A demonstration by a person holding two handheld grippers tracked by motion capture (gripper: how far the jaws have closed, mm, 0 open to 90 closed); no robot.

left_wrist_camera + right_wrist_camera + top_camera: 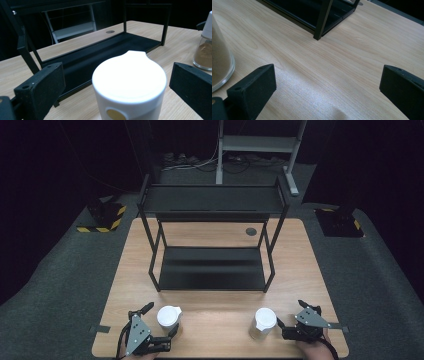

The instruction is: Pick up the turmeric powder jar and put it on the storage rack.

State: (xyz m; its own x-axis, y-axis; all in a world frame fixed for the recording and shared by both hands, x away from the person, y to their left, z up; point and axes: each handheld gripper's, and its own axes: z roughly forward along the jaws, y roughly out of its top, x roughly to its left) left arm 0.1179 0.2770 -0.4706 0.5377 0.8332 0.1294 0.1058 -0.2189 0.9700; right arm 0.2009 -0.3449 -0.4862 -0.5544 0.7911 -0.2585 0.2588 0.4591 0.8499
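left gripper (161,319): jaws spread wide, one on each side of the left jar (169,318), not touching it. you look set to grasp.
right gripper (292,314): jaws spread, nothing between them, bare table (342,62) ahead. right jar (263,323) stands just beside it, toward the table's middle.
rack (212,240): two black shelves, both bare, mid-table behind the jars.
grasp tip: centre the left jar between the jaws before you close, and bite on the body below the white lid (129,75), which looks smooth and rounded.
right side tip: swing the jaws toward the right jar first; it sits off their line.
hidden: left jar's contents and body below the lid.
cut off: right jar's brown powder seen at frame edges.
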